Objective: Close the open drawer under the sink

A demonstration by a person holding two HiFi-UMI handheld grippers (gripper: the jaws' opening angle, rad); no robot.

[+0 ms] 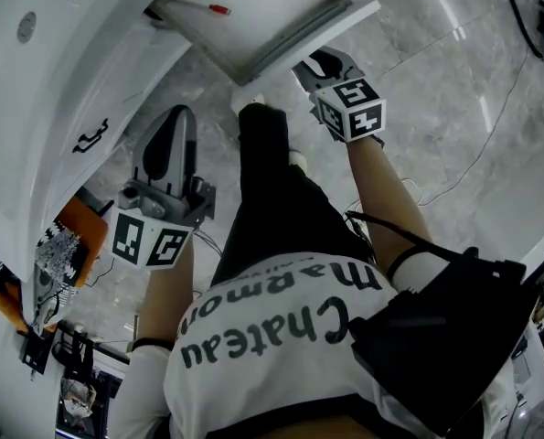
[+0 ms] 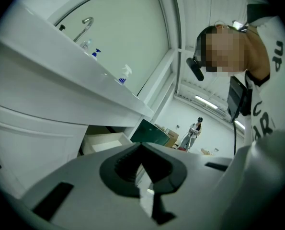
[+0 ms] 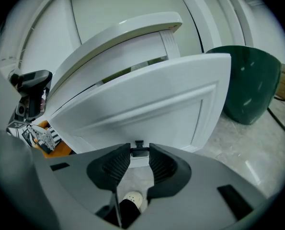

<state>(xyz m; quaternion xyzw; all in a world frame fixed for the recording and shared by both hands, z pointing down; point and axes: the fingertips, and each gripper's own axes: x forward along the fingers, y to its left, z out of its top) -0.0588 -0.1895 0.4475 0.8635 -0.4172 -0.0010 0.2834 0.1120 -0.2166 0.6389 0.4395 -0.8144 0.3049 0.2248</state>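
The white drawer (image 1: 253, 16) stands pulled out from under the sink, with a small red-tipped item inside. In the right gripper view its front panel (image 3: 147, 104) fills the middle, and the small black drawer handle (image 3: 139, 149) sits between the tips of my right gripper (image 3: 139, 151), which meet its two ends. From the head view, the right gripper (image 1: 315, 59) is against the drawer front. My left gripper (image 1: 178, 117) hangs lower left of the drawer, apart from it, jaws together and holding nothing. The left gripper (image 2: 141, 147) points past the drawer's side (image 2: 101, 143).
The sink counter (image 2: 61, 66) with a tap (image 2: 85, 28) juts out above the drawer. A dark green bin (image 3: 250, 83) stands to the drawer's right. The person's leg (image 1: 267, 154) is between the grippers. Orange clutter (image 1: 75, 231) lies at left; a cable (image 1: 464, 172) crosses the marble floor.
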